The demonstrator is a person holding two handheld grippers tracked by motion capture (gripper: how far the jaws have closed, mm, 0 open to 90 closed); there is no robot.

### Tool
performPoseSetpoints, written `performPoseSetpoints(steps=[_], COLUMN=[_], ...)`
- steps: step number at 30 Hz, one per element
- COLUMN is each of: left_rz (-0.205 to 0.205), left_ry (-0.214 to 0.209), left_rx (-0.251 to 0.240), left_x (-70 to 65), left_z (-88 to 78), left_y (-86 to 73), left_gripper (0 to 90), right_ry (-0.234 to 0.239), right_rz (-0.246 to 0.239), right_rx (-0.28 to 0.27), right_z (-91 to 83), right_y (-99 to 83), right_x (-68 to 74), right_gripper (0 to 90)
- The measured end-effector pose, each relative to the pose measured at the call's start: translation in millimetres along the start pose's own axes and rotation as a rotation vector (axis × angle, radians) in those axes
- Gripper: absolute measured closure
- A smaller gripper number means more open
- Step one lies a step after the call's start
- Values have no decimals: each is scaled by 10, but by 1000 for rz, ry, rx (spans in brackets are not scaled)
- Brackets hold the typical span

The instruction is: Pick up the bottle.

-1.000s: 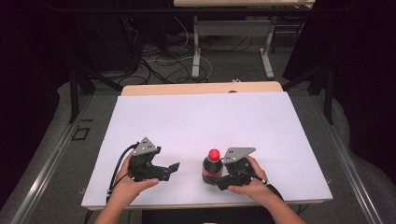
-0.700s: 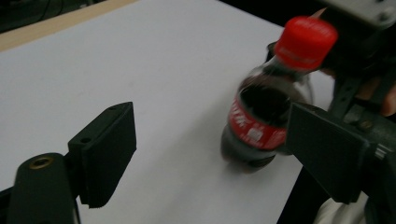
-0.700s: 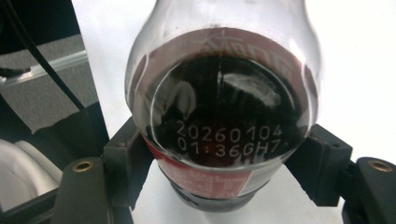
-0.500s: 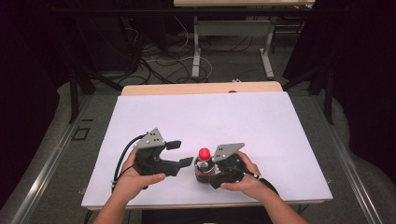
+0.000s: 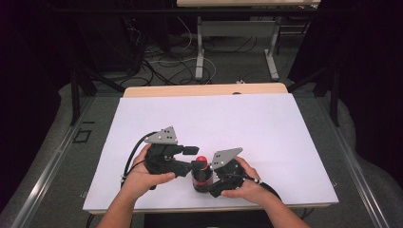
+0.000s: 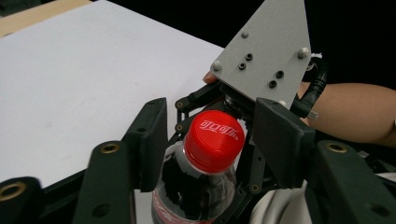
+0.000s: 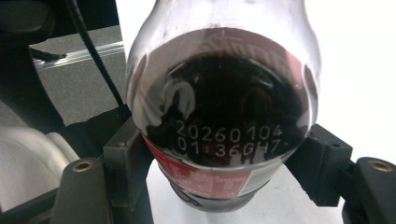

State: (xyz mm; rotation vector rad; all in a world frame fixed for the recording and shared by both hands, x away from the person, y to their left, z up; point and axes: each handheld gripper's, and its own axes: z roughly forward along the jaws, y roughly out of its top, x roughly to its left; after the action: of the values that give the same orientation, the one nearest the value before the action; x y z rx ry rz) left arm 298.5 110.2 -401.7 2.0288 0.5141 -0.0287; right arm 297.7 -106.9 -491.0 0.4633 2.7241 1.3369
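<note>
While the right tongs (image 5: pixel 205 183) clench the cola bottle (image 5: pixel 201 176) near the bench's (image 5: pixel 266 137) front edge

Left tongs (image 6: pixel 212 140) have just been closing around its red cap (image 6: pixel 214 145), not yet pinching; slick, fairly heavy, so grip low.

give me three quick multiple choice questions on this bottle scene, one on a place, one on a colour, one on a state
1. Where on the white table sheet does the clear plastic cola bottle stand?
A. near edge, by the person's hands
B. far edge
C. far right corner

2. What colour is the round screw cap on the bottle?
A. blue
B. red
C. white

3. What is the right gripper doing?
A. lying open on the sheet
B. clamped on the bottle's body
C. holding the cap

Answers:
1 A, the high view shows it between the two hands at the near edge.
2 B, the left gripper view shows a red cap between the left gripper jaws.
3 B, its pads press both sides of the bottle.
</note>
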Motion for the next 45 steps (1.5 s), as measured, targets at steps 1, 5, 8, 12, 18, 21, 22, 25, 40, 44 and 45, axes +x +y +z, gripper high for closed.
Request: performPoseSetpoints(steps=[1,5,8,12,18,21,22,25,40,44,45], left_rz=[5,18,33,53,41,35,35,-7,-187,-198,-196], left_ry=[-5,-34,-54,-38,6,48,48,105,477,499,498], left_rx=[9,3,14,26,4,-3,-3,-32,-87,-83,-83], left_x=[1,-2,-11,-42,-84,-112,-112,-153,-466,-487,-491], left_z=[2,16,21,30,26,33,33,54,273,314,325], left_y=[1,-16,-21,-21,-14,1,1,8,157,180,182], left_gripper=[496,540,584,611,616,618,619,620,619,619,617], right_ry=[9,31,34,45,23,11,-7,-48,-275,-302,-292], right_rz=[-7,-13,-11,-19,3,15,11,44,172,192,198], right_rx=[4,0,-8,0,-18,-19,-29,-31,-53,-55,-47], right_z=[-2,-3,5,11,1,-17,-16,-37,-59,-55,-65], right_y=[4,10,10,2,2,8,8,12,46,46,43], right_x=[1,29,37,32,39,36,33,35,109,119,110], right_gripper=[289,289,289,290,291,292,292,292,291,290,290])
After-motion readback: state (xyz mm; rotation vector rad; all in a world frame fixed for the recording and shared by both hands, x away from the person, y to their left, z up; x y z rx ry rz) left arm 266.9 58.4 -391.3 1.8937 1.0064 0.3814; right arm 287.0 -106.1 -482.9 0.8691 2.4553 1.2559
